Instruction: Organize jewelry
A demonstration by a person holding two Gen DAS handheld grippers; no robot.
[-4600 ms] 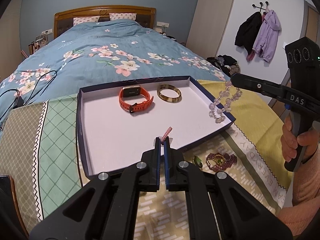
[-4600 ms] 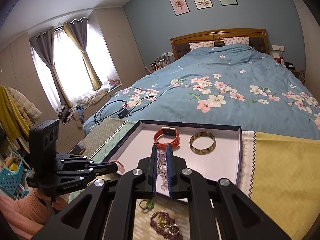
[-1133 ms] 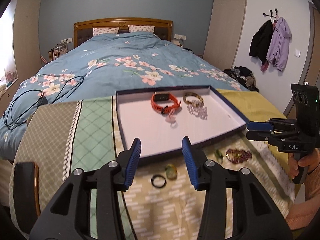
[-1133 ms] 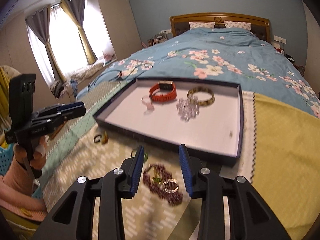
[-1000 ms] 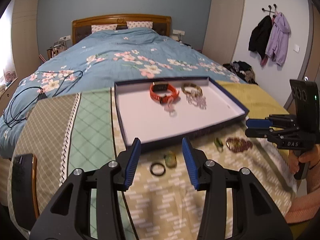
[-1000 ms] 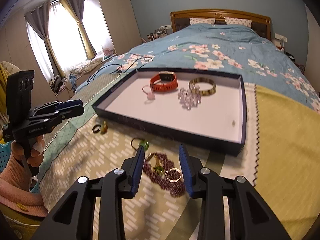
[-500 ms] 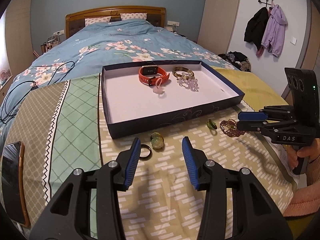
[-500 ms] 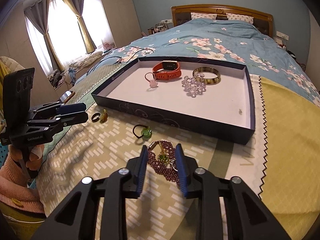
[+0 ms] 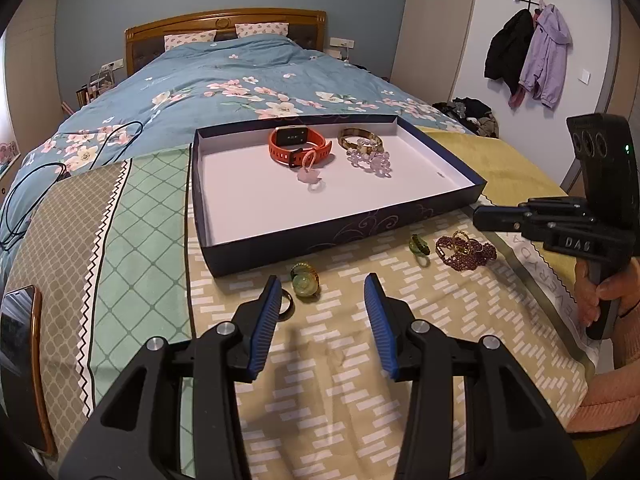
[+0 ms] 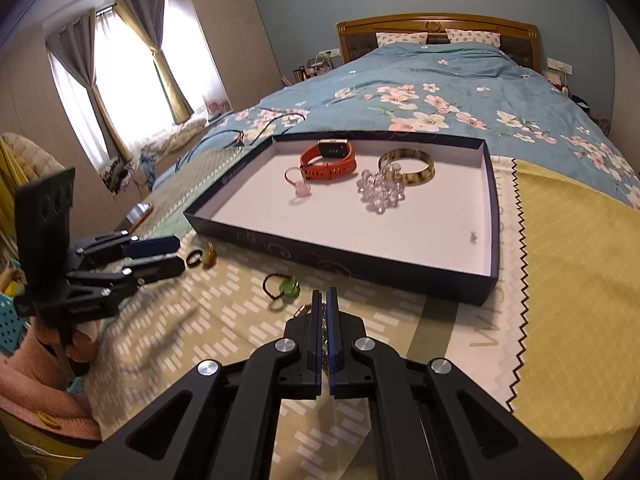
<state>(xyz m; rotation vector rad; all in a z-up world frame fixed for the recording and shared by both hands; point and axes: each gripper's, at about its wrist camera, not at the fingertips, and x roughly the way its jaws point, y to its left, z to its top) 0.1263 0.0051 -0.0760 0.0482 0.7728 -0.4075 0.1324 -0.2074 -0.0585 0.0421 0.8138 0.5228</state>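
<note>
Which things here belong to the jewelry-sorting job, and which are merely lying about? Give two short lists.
Belonging to the job:
tray
orange watch
bangle
clear bead bracelet
pink charm ring
purple bead bracelet
green stone rings
dark ring

Lying about:
phone
black cable
hanging coats

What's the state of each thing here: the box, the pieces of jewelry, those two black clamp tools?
Box: open, no lid.
Orange watch: in box, strap buckled.
Crystal bracelet: in box, heaped.
Bangle: in box, flat.
Purple bead bracelet: outside, on blanket.
Left gripper: jaws open, empty.
Right gripper: jaws shut on the purple beads.
</note>
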